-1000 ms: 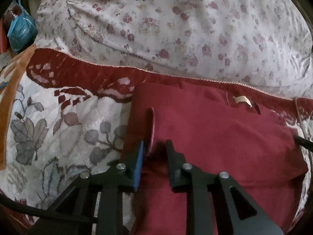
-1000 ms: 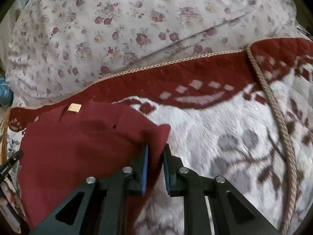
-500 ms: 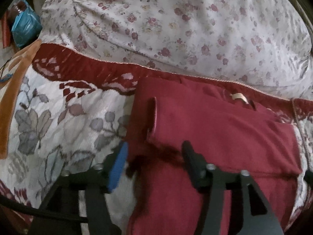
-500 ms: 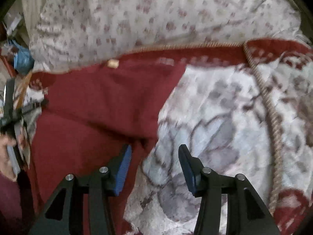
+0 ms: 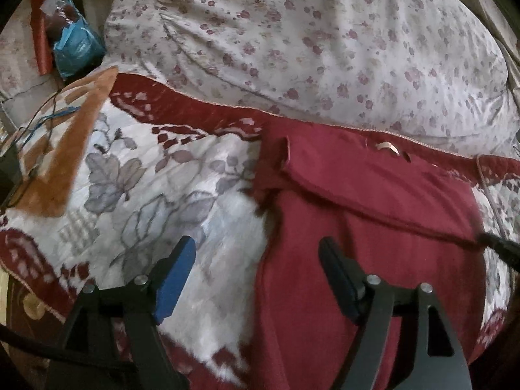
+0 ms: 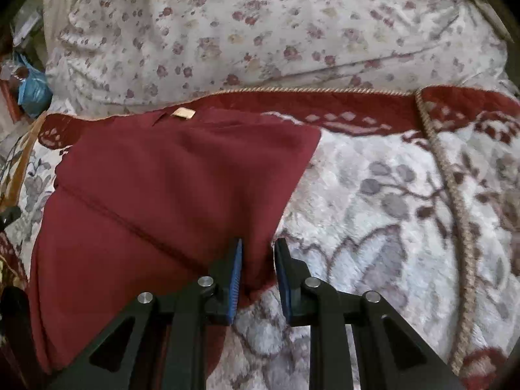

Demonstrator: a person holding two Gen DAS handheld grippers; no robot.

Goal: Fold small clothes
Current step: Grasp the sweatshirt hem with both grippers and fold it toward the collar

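A dark red garment (image 5: 373,227) lies on a floral plush blanket (image 5: 146,195), its top part folded down with a hemmed edge across it; a small tan label (image 5: 386,145) shows near its far edge. My left gripper (image 5: 256,260) is open wide, straddling the garment's left edge and holding nothing. In the right wrist view the garment (image 6: 156,188) fills the left half. My right gripper (image 6: 258,253) has its jaws narrowed around the garment's right edge, with cloth between the pads (image 6: 235,269).
A large floral-print pillow (image 5: 308,39) lies behind the blanket. A blue plastic bag (image 5: 74,48) and thin cables (image 5: 42,120) sit at the far left. A braided cord trim (image 6: 455,188) runs down the blanket at the right.
Both grippers let go of the folded-over cloth and drew back. The left opened wide. The right opened, then narrowed again around the garment's right edge.
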